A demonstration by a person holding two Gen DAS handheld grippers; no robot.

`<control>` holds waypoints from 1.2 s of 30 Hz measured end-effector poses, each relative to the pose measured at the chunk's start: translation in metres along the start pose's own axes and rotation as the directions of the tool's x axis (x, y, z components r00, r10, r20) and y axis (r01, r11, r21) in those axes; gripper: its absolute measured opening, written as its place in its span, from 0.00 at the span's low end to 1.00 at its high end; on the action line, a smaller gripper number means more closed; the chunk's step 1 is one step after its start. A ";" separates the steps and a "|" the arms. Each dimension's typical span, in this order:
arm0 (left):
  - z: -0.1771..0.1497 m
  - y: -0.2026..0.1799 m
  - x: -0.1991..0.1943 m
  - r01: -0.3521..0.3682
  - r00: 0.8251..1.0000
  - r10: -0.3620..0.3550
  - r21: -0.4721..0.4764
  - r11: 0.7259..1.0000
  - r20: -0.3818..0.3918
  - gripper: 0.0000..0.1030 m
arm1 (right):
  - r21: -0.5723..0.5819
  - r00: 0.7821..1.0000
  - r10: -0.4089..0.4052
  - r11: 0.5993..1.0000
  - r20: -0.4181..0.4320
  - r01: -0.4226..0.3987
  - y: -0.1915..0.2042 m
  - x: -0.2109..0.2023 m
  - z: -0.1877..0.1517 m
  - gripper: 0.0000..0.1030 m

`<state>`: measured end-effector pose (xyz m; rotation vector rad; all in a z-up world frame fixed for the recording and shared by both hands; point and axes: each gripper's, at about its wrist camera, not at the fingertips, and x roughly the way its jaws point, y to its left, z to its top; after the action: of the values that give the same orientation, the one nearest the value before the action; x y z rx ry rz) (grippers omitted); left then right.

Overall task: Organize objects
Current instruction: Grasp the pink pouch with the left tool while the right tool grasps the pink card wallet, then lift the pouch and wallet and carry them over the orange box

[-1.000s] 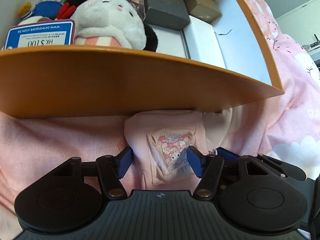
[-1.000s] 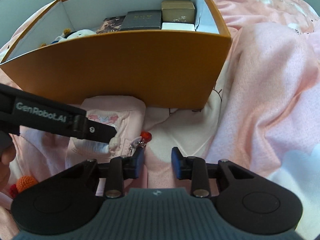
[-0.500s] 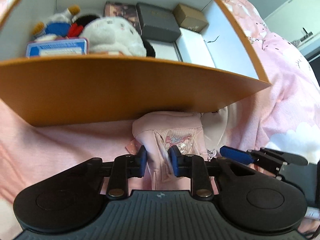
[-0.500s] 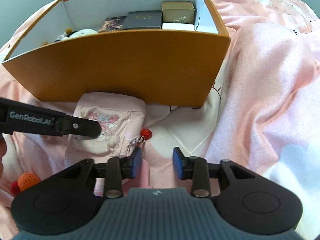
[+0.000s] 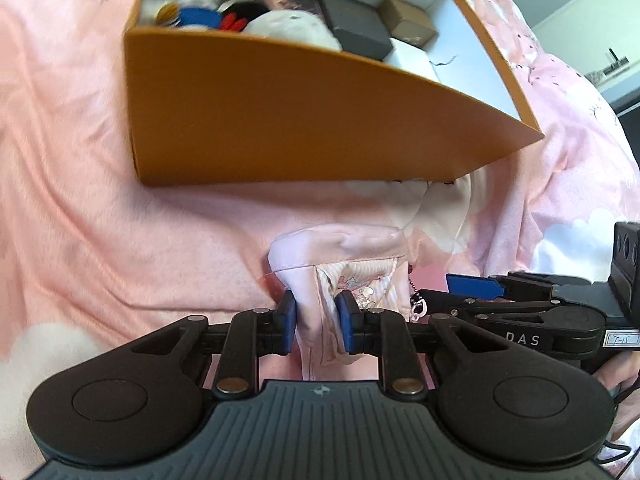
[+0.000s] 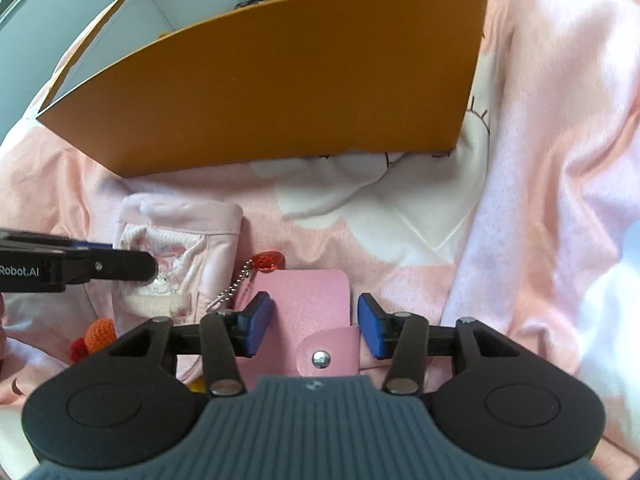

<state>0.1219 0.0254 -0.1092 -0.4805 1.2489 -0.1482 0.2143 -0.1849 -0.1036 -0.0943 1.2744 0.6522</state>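
Note:
My left gripper (image 5: 317,314) is shut on a pale pink cloth pouch (image 5: 340,252) with a cartoon print, pinching its near fold in front of the orange box (image 5: 280,120). In the right wrist view the same pouch (image 6: 180,236) lies at the left, with a left gripper finger (image 6: 120,267) across it. My right gripper (image 6: 314,330) is opening. A pink leather card holder (image 6: 308,300) with a snap flap lies between its blue pads, and the pads stand off its sides. A ball chain with a red charm (image 6: 266,261) hangs from its corner.
The box holds plush toys (image 5: 280,26), a dark box (image 5: 356,32), a brown box (image 5: 408,26) and a white box (image 5: 412,60). An orange crochet piece (image 6: 100,332) lies at the lower left. Rumpled pink bedding (image 6: 540,200) lies all around. My right gripper (image 5: 456,292) shows side-on at the right.
My left gripper closed on the pouch and drew it back from the box. The right gripper's jaws widened and it tipped down, bringing the pink card holder between its pads.

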 end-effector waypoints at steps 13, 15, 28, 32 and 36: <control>-0.005 0.006 0.001 0.019 1.000 -0.019 -0.012 1.000 0.006 0.24 | 0.065 0.989 0.136 0.989 -0.050 -0.133 -0.011 0.020 -0.002 0.57; -0.005 0.006 0.000 0.010 1.000 -0.010 -0.005 1.000 0.006 0.24 | 0.056 0.991 0.130 0.990 -0.035 -0.128 -0.006 0.015 -0.003 0.45; -0.007 0.015 0.012 0.005 1.000 -0.006 -0.056 0.998 -0.018 0.40 | 0.107 0.982 0.187 0.977 -0.013 -0.185 0.021 0.002 -0.007 0.23; -0.009 0.006 0.009 -0.003 1.000 0.004 -0.013 1.000 0.006 0.30 | 0.109 0.987 0.163 0.981 0.005 -0.162 0.019 -0.006 -0.011 0.22; -0.010 -0.003 0.002 -0.003 0.999 0.002 0.030 1.000 0.034 0.23 | 0.079 0.993 0.116 0.990 0.035 -0.118 0.019 -0.022 -0.013 0.22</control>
<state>0.1139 0.0200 -0.1118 -0.4541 1.2124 -0.1561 0.1908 -0.1840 -0.0821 0.0572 1.2824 0.6989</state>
